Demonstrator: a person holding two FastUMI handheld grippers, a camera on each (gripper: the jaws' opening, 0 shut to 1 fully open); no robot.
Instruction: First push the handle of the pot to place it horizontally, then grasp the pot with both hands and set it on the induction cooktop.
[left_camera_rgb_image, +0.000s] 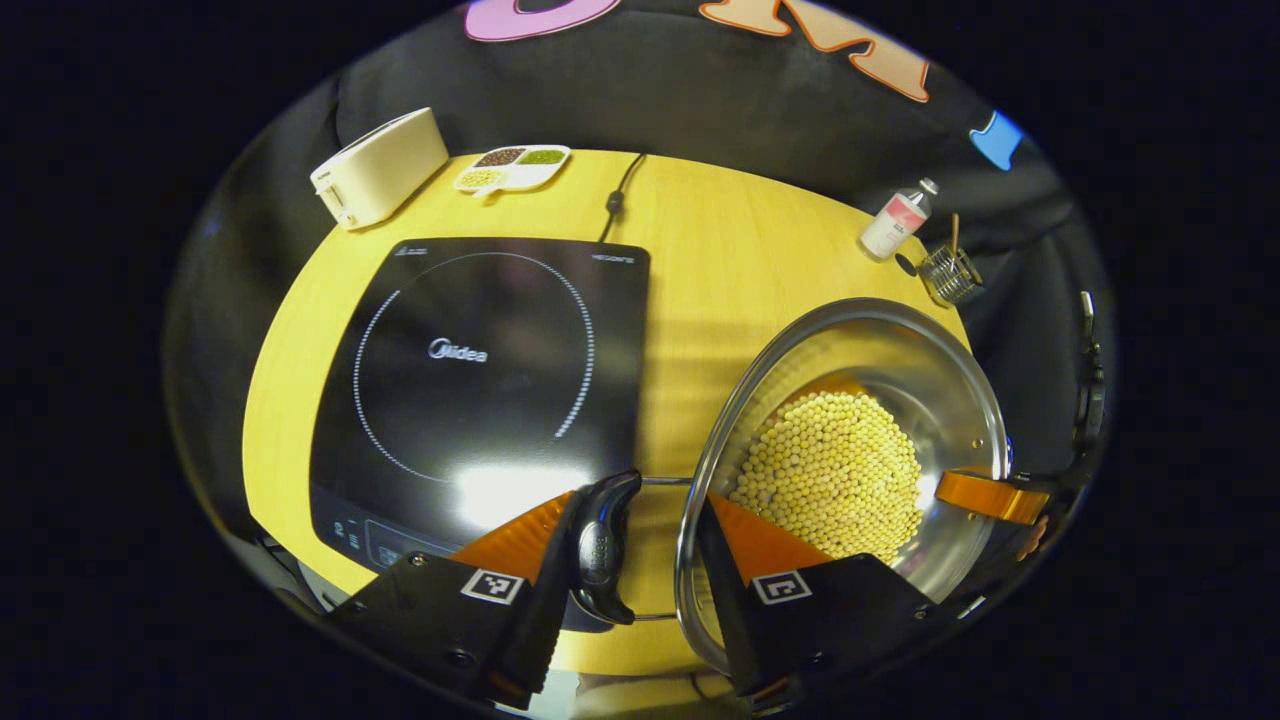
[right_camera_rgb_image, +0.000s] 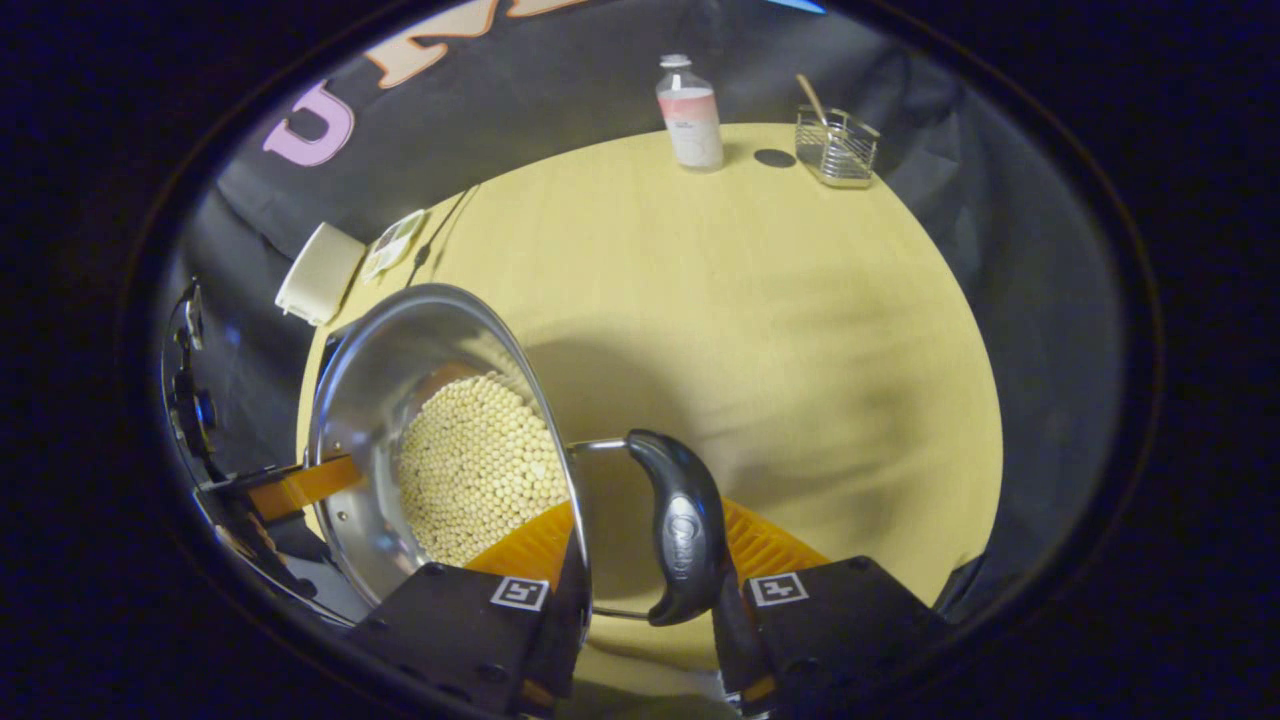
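Steel pot (left_camera_rgb_image: 880, 400) of pale round beans (left_camera_rgb_image: 835, 475) beside induction cooktop (left_camera_rgb_image: 480, 380), over yellow table (left_camera_rgb_image: 730, 250). Left gripper (left_camera_rgb_image: 655, 555) spread around pot handle (left_camera_rgb_image: 605, 545) and rim; right gripper (right_camera_rgb_image: 640, 590) likewise, astride other handle (right_camera_rgb_image: 680, 530). Divided dish (left_camera_rgb_image: 512, 167) holding grains; wire basket (right_camera_rgb_image: 838, 148) holding stick.

Pot (left_camera_rgb_image: 850, 420) base behind tongs' fingers (left_camera_rgb_image: 760, 540).
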